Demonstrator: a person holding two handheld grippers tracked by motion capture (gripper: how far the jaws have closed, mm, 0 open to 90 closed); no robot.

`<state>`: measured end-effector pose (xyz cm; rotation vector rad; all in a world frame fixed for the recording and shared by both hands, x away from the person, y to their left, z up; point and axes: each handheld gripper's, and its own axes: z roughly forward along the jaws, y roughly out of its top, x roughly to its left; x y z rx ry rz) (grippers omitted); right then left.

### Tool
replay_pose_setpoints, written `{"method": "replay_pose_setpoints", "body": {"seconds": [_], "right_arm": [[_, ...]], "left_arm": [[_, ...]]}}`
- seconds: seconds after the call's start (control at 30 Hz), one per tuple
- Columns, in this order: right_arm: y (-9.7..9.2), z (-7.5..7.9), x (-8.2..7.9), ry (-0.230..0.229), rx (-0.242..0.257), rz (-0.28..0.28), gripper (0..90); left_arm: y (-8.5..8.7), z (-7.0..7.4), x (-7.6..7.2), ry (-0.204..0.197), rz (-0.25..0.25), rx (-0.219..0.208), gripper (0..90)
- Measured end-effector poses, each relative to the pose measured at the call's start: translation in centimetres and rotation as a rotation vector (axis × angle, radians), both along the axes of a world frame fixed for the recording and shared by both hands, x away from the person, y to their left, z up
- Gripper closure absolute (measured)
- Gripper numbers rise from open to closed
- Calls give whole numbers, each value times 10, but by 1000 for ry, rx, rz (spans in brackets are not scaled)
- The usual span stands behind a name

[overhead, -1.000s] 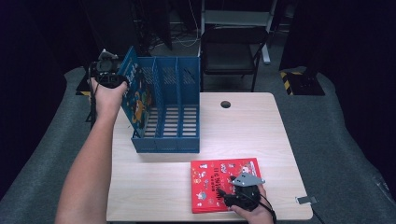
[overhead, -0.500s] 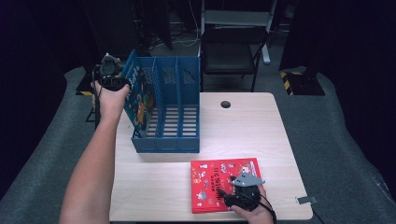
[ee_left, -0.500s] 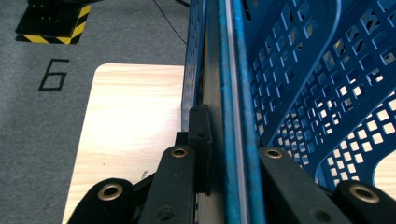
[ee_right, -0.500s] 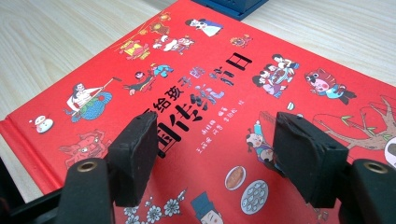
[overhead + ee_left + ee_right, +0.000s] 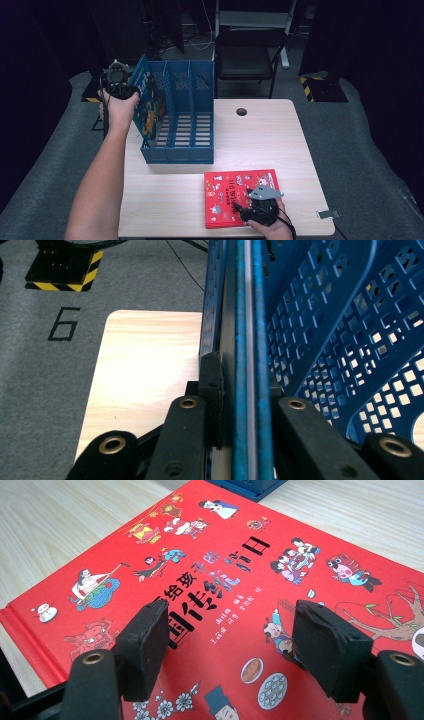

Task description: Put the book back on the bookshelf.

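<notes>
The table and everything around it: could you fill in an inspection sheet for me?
Surface: pale wooden table with a round hole.
Job's things: blue file rack, a book standing in its left slot; red picture book lying flat.
Clutter: small metal clip at the right edge.
Grippers: left gripper clamped on the rack's wall; right gripper open over the red book.
Cables: black cable at the left hand.
Surroundings: black chair, grey floor.

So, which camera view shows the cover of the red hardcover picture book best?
The right gripper view: the red hardcover picture book is close there, with its drawings and title sharp between the open right gripper. The high view shows the whole book small, partly under that gripper.
</notes>
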<state>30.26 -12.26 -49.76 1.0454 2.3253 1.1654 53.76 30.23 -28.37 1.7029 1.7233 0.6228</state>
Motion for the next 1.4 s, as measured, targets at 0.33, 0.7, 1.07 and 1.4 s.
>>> {"method": "replay_pose_setpoints", "body": {"seconds": [0.33, 0.7, 1.07, 1.4], "right_arm": [[0, 0, 0, 5, -1, -2, 309], [0, 0, 1, 5, -1, 2, 309], [0, 1, 0, 12, 11, 2, 308], [2, 0, 1, 4, 1, 4, 305]], "left_arm": [[2, 1, -4, -25, -1, -22, 727], [7, 2, -8, -6, -27, -78, 569], [11, 11, -25, -5, -87, -70, 476], [20, 14, -44, -4, -123, -76, 442]]}}
